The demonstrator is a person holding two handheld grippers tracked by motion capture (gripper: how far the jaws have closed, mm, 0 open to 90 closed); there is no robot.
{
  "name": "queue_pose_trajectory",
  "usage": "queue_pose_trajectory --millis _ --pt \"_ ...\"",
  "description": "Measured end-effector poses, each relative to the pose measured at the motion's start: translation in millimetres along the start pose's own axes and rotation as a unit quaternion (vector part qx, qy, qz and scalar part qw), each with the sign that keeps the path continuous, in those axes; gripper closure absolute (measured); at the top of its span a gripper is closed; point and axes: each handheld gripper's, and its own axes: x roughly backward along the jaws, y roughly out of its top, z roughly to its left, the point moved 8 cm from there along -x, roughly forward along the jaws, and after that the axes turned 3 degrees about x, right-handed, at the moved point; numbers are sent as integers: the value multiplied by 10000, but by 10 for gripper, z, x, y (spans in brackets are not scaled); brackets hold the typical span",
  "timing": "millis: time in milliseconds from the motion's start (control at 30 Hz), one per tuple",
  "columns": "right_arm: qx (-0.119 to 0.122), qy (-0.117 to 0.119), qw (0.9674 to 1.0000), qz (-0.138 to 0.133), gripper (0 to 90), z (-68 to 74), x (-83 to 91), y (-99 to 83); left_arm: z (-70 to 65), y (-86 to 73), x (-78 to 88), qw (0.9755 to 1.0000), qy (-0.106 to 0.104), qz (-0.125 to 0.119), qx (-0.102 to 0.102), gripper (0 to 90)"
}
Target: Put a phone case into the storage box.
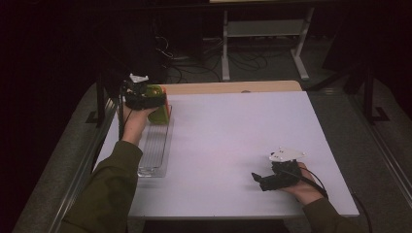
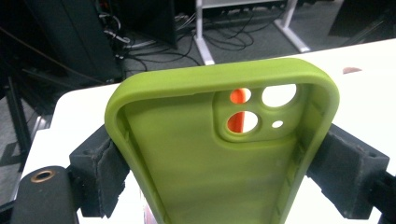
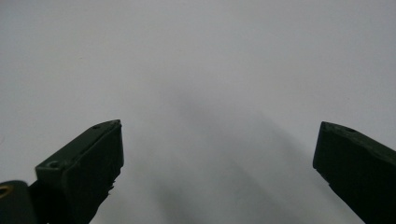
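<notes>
The left gripper (image 1: 154, 104) grasps the green phone case (image 2: 219, 154) by its sides over the clear tray (image 1: 154, 160) at the table's (image 1: 243, 145) left edge, where soft silicone may slip, while the right gripper (image 1: 260, 180) rests released.

No readable text, labels, brands, numbers or signs anywhere. Checked green phone case (image 2: 205, 158), inner face and camera cutouts: plain, unmarked. White table top (image 1: 233, 141): blank. Clear tray (image 1: 154, 155): no legible marking. Background gear too dark to read.
</notes>
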Motion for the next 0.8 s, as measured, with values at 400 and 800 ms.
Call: queue_pose_trajectory --millis 400,800 --pt "14 -6 10000 0 13 -5 2 -2 27 -144 -187 9996 180 230 3 138" --pt "34 -8 10000 19 13 -4 1 -6 43 -226 -302 9985 414 328 -127 132"
